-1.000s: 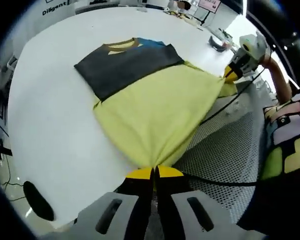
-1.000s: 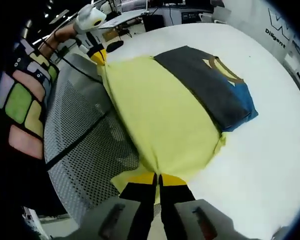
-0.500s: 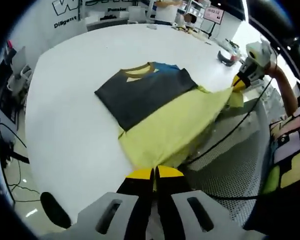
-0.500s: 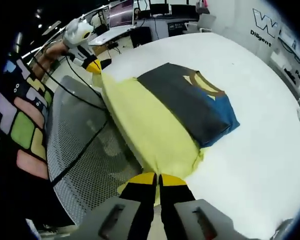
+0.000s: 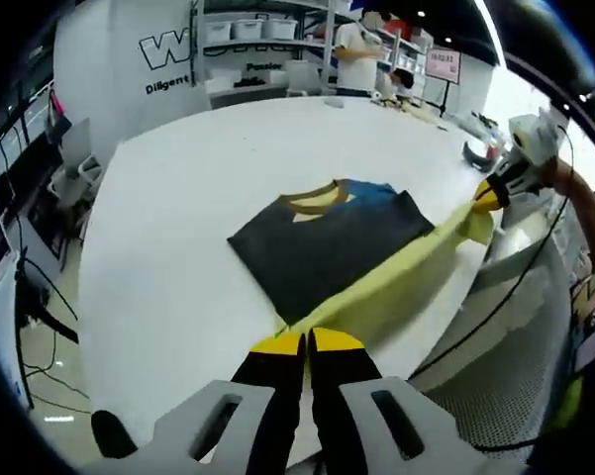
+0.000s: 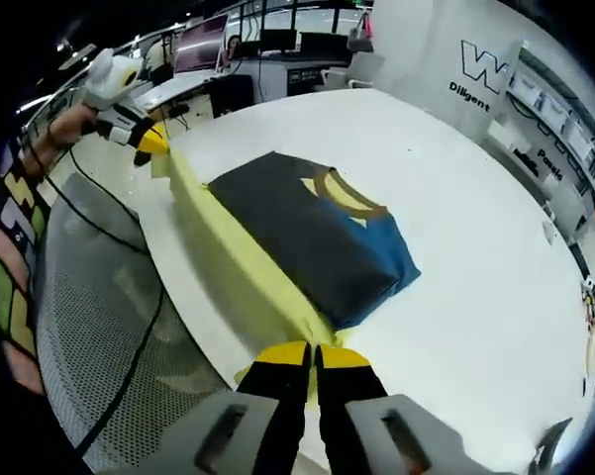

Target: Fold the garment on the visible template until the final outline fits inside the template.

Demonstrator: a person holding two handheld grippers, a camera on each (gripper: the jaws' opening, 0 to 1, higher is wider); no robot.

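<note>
- While both grippers pinch the shirt's yellow hem, the shirt lies on a white table, its dark upper part flat and its yellow lower part lifted off the near edge.
- Left gripper: its yellow-tipped jaws are clenched together on one corner of the hem, at the bottom of the left gripper view.
- Right gripper: its jaws are likewise closed on the other hem corner, at the bottom of the right gripper view.
- In the left gripper view the right gripper shows at the far right, held by a hand, with the yellow cloth stretched as a taut band between the two grippers.
- In the right gripper view the left gripper shows at the upper left, gripping the yellow edge.
- The shirt's collar, tan-rimmed, lies on the far side, next to a blue patch.
- A grey perforated surface lies beside the table on the near side, with a black cable running across it.
- Far off stand shelves with bins and a person in a white top.
- I cannot make out any template outline on the table.
</note>
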